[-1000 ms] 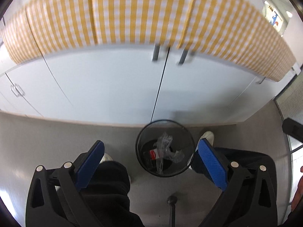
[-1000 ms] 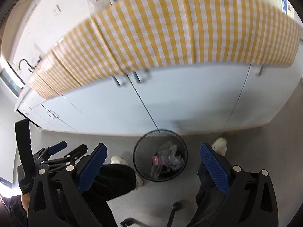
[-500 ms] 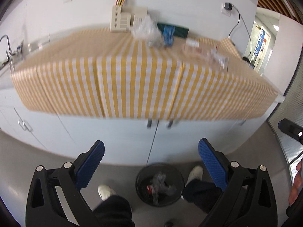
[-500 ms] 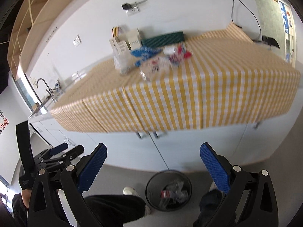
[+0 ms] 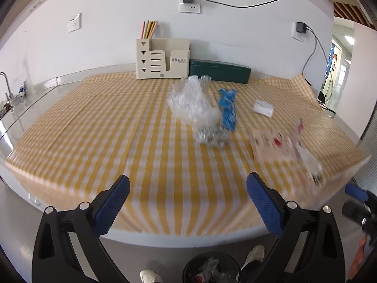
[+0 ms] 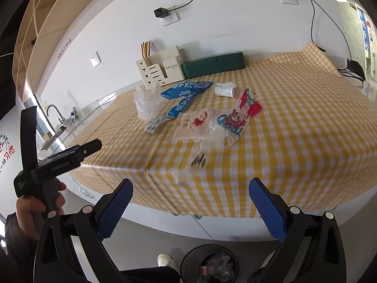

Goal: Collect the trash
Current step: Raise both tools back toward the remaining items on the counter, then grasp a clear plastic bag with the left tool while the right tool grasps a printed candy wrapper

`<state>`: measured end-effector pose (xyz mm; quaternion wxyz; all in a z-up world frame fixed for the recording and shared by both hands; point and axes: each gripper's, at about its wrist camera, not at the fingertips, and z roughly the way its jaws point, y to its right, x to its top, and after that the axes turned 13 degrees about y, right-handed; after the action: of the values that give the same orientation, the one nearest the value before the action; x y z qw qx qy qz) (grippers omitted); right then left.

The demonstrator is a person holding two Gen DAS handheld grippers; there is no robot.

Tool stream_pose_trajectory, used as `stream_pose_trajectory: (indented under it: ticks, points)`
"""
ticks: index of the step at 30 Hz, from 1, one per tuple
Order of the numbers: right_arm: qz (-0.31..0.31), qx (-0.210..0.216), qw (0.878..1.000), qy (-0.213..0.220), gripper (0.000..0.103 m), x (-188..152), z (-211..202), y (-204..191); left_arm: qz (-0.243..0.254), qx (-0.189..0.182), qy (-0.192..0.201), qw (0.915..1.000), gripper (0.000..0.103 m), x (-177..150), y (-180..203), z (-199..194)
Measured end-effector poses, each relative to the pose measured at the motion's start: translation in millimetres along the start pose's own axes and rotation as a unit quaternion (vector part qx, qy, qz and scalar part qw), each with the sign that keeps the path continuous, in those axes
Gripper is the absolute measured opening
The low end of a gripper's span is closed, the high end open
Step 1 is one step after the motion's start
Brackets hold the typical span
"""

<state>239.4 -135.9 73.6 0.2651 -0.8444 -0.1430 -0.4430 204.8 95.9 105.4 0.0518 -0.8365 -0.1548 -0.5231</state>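
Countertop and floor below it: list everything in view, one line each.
clear plastic bag: 1, clear, left of the pile
blue wrapper: 1, blue, beside it
white roll: 1, white, behind the pile
red-white packet: 1, centre
cartoon wrapper: 1, red-blue, right
organizer: 1, cream, by the wall
green case: 1, dark green, beside the organizer
checked cloth: 1, yellow-white
trash bin: 1, black mesh, on the floor
left hand-held gripper: open
right hand-held gripper: open

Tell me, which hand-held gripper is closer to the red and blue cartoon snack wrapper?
Right. The right hand-held gripper faces the red and blue cartoon snack wrapper almost head-on; the left hand-held gripper sits farther to its left.
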Motion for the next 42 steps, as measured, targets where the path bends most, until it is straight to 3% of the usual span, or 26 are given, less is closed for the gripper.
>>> stream_pose_trajectory:
  ticks: [7, 10, 13, 16, 21, 27, 28, 31, 42]
  points:
    - [-0.003, -0.006, 1.000, -0.016, 0.097, 13.5, 48.9, 16.7, 0.003, 0.005, -0.019, 0.9998, 0.099, 25.8, 4.4, 74.4]
    - [-0.011, -0.004, 1.000, -0.026, 0.085, 19.8, 62.7, 20.7, 0.008, 0.008, -0.018, 0.9998, 0.099, 35.7, 5.8, 92.4]
    - [-0.018, -0.004, 0.999, -0.032, 0.082, 24.3, 75.1, 24.9, 0.009, 0.011, -0.016, 0.9998, 0.099, 46.6, 8.5, 108.4]
    - [-0.020, -0.004, 0.999, -0.047, 0.074, 23.3, 91.0, 31.0, 0.014, 0.019, -0.020, 0.9995, 0.099, 56.2, 10.8, 127.2]
    - [-0.031, -0.011, 0.998, -0.052, 0.051, 20.3, 98.9, 40.4, 0.019, 0.030, -0.031, 0.9989, 0.097, 63.1, 9.8, 158.6]
    - [-0.011, -0.012, 0.999, -0.044, 0.013, 27.2, 95.3, 55.5, 0.018, 0.026, -0.050, 0.9982, 0.050, 63.3, 6.4, 181.0]
    - [-0.008, -0.012, 0.999, -0.043, 0.012, 28.1, 94.4, 57.3, 0.018, 0.026, -0.053, 0.9981, 0.038, 62.9, 5.5, 182.0]
    - [-0.004, -0.013, 0.999, -0.035, 0.008, 32.0, 88.5, 59.2, 0.015, 0.022, -0.056, 0.9981, 0.016, 64.4, 2.7, 184.5]
    - [0.007, -0.020, 1.000, 0.020, 0.007, 53.8, 50.5, 53.0, 0.012, 0.008, -0.038, 0.9992, 0.012, 82.4, -7.6, 162.7]
